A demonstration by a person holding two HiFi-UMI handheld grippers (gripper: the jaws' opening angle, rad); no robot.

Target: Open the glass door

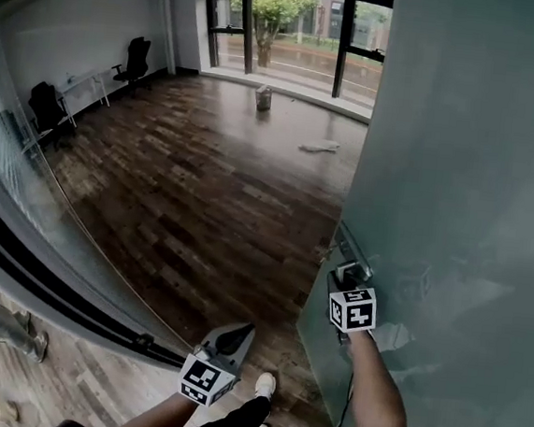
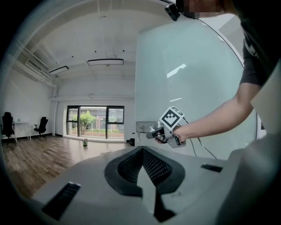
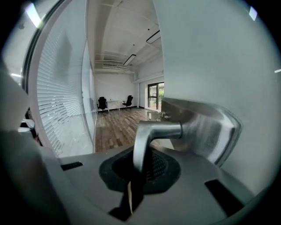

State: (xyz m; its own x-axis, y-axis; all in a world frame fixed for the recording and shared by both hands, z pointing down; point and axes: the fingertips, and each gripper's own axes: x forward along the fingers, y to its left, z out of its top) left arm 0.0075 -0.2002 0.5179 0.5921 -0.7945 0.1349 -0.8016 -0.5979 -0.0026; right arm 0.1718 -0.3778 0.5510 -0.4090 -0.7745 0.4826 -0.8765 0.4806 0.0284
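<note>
The frosted glass door (image 1: pixel 467 180) stands swung open at the right, with the room visible past its edge. Its metal lever handle (image 3: pixel 151 132) sits on a steel plate on the door's near edge. My right gripper (image 1: pixel 344 270) is shut on that lever; in the right gripper view the lever's end runs down between the closed jaws of the right gripper (image 3: pixel 140 169). The left gripper view shows the right gripper (image 2: pixel 153 133) at the door (image 2: pixel 189 79). My left gripper (image 1: pixel 236 338) hangs low and left of the door, shut and empty, its jaws meeting in a seam (image 2: pixel 142 154).
A glass partition (image 1: pixel 25 194) with a black floor frame (image 1: pixel 53 291) runs along the left. Beyond lies a wood floor with a bucket (image 1: pixel 263 97), a rag (image 1: pixel 318 147), black chairs (image 1: pixel 136 59) and a desk by the wall. Large windows (image 1: pixel 294 32) close the far end.
</note>
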